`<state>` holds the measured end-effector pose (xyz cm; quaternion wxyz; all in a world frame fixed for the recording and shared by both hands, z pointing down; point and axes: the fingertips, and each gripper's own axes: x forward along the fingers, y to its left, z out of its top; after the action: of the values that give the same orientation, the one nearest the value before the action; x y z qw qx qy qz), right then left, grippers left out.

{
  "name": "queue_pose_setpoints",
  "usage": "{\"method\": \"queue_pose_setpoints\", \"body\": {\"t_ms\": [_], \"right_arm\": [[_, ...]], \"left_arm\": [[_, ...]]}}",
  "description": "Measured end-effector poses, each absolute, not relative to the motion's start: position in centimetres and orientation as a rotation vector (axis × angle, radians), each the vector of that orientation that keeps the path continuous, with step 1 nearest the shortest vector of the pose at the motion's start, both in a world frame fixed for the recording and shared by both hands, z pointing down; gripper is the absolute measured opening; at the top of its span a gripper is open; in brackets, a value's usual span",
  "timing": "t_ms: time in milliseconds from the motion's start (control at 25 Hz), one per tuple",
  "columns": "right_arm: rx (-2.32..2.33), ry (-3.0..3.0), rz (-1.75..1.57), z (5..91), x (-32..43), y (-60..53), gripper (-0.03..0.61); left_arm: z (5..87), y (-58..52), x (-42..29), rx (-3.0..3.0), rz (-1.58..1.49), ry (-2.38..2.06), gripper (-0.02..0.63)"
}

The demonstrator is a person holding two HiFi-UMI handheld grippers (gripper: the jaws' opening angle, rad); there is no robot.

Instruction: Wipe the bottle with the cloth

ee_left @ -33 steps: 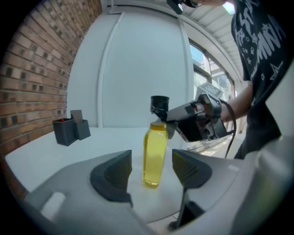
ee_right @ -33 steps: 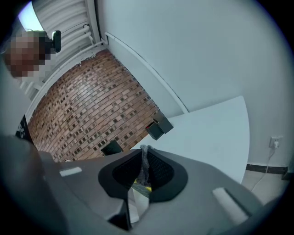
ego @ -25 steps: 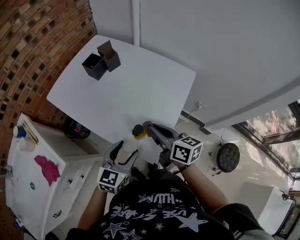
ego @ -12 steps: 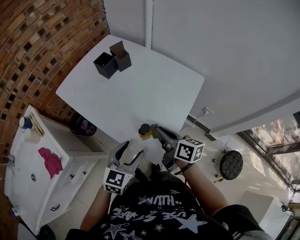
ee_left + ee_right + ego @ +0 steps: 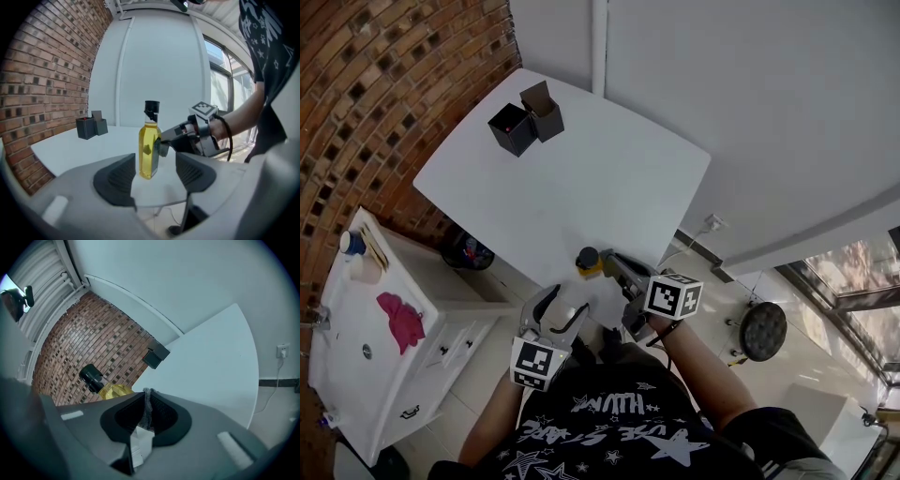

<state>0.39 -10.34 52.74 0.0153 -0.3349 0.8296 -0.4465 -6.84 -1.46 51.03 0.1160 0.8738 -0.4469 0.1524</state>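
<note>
A clear bottle of yellow liquid with a black cap stands upright near the front edge of the white table. My right gripper is shut on a thin grey cloth, and its tip rests against the bottle's right side in the left gripper view. The bottle shows at the left of the right gripper view. My left gripper is held open just short of the bottle. Its pads stand apart from the glass on both sides.
Two black boxes stand at the table's far left corner. A white cabinet with a pink rag is at the left below a brick wall. A dark stool stands on the floor at the right.
My right gripper has sunk a little beside the bottle with the cloth still in it. The left gripper has stayed where it was, still open.
</note>
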Motion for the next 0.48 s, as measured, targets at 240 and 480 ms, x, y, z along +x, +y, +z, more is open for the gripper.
{"method": "queue_pose_setpoints", "body": {"t_ms": [240, 480], "right_arm": [[-1.061, 2.610, -1.416, 54.5, 0.1, -10.3, 0.038], [-1.097, 2.628, -1.447, 56.3, 0.2, -10.4, 0.037]], "left_arm": [[51.1, -1.8, -6.2, 2.548, 0.440, -1.310, 0.268], [51.1, -1.6, -6.2, 2.541, 0.438, -1.310, 0.265]]}}
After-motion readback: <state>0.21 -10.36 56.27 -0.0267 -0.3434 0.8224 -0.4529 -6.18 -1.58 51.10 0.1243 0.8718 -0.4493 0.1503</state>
